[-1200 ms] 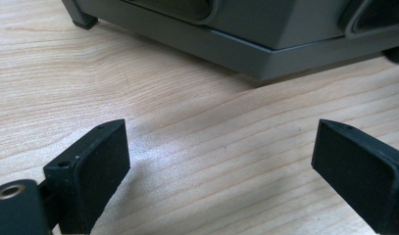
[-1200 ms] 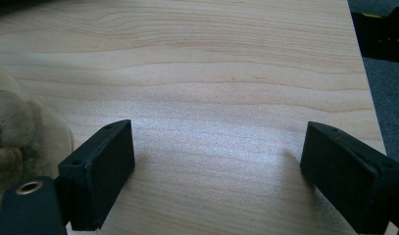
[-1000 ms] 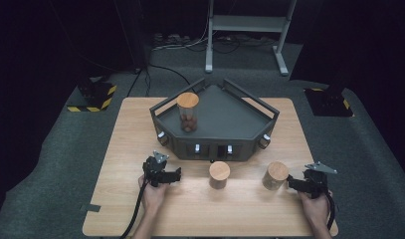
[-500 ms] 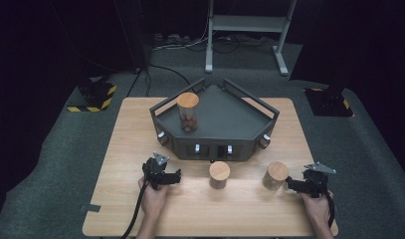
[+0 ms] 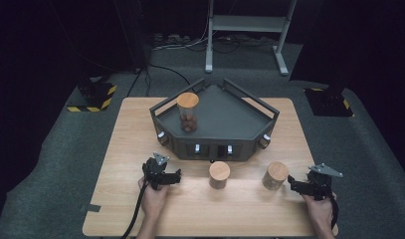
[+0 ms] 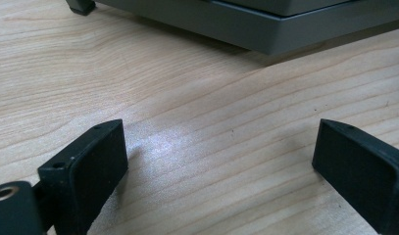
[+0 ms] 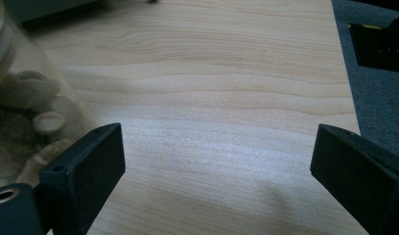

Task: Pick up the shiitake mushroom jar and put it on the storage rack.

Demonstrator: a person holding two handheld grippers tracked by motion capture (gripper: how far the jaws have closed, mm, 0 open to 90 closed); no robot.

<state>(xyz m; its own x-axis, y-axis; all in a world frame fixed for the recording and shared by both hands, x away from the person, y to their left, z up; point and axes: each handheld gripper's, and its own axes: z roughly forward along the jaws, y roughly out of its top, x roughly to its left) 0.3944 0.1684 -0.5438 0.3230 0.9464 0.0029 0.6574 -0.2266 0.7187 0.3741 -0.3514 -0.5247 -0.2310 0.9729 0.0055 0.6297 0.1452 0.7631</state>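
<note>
I read this as the moment between a release and the next pick: my right gripper (image 5: 295,184) sits just beside the glass jar (image 5: 275,175) with the wooden lid at the front right of the table (image 5: 115,149), and its jaws have just been opening, with nothing between them. In the right gripper view the jaws stand wide over bare wood, and the jar (image 7: 25,112), holding pale round pieces, lies off to the side past one jaw, close to it but not inside the gap. So the right claw is released and holds nothing. My left gripper (image 5: 177,175) rests in front of the dark grey tray (image 5: 215,149), toward its left corner, also released; the left gripper view shows its jaws (image 6: 221,161) apart over plain tabletop with the tray's front wall (image 6: 265,29) beyond. A second lidded jar (image 5: 219,174) stands in front of the tray's middle, between the two grippers, and a third jar (image 5: 188,111) with dark round contents stands inside the tray near its left wall. If the jars are meant for the tray, I judge that the next move calls for swinging the right claw sideways until the near jar sits squarely between the jaws, then closing gently, since glass slips and the jar could tip.
</note>
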